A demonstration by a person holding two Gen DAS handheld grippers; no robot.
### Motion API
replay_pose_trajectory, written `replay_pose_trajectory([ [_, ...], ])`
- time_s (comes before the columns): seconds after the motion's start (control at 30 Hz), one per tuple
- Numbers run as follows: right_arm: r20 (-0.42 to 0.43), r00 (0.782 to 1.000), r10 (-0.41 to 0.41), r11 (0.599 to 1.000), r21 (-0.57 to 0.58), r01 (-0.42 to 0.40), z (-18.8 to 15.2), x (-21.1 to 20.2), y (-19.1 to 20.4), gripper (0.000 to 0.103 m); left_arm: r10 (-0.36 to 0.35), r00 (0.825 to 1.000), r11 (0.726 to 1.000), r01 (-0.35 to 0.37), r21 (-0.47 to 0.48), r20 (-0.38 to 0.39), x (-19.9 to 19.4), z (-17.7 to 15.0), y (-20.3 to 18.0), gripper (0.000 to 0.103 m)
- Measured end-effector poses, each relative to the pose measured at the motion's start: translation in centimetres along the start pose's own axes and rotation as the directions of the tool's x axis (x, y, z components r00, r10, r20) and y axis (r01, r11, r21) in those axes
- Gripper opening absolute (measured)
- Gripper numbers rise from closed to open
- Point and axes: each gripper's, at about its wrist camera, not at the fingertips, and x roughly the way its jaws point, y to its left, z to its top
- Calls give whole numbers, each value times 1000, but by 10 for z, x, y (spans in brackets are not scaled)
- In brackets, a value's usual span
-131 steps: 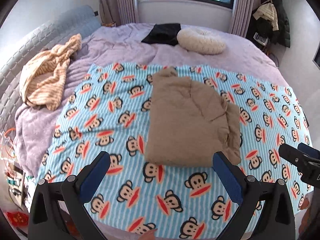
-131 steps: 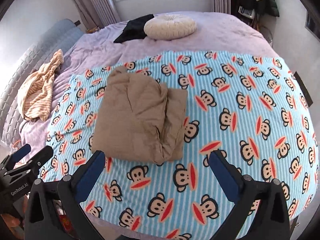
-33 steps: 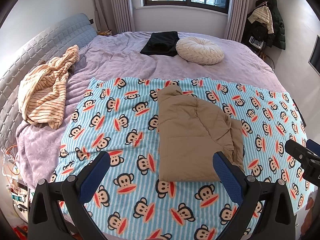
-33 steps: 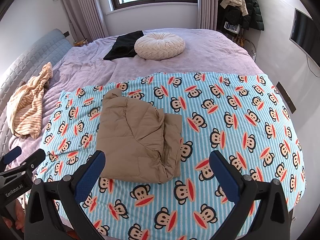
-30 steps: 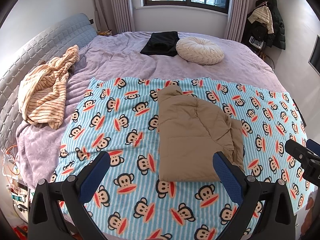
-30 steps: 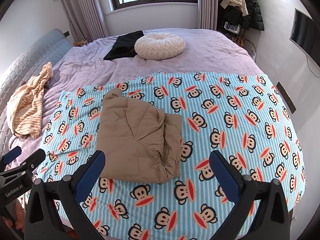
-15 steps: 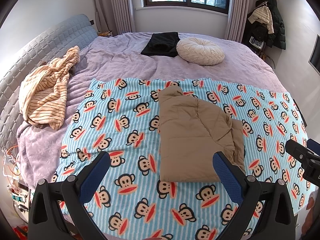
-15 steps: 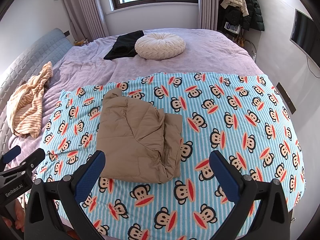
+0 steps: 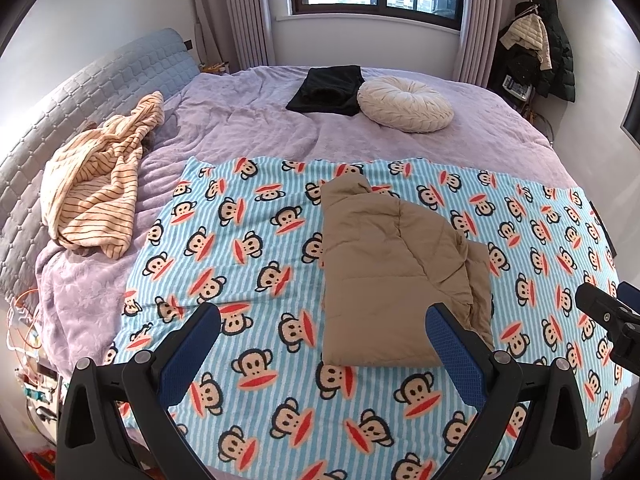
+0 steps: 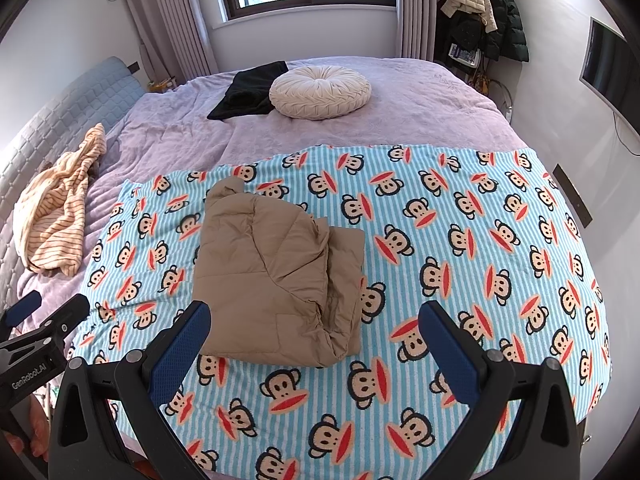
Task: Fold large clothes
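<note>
The tan padded garment (image 9: 394, 276) lies folded into a compact rectangle on the monkey-print blanket (image 9: 248, 272), left of the blanket's centre in the right wrist view, with layered edges showing along its right side. Both tools are held back from it above the blanket's near edge: the left gripper (image 9: 320, 356) and the right gripper (image 10: 314, 350) stand with fingers spread wide, grasping nothing. Farther off on the lilac bedspread (image 10: 420, 120) rest a striped garment (image 9: 96, 184), a round cream cushion (image 10: 320, 92) and a black item (image 9: 328, 90), possibly folded clothing.
</note>
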Motion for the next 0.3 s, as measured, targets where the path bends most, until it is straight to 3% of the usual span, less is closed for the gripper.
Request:
replay_pose_trajectory([
  [0.3,1,1000,-1,1000,0,1,-1,0,1,103,-15,1000,1000,14,15,12,0,-1,-2,102],
])
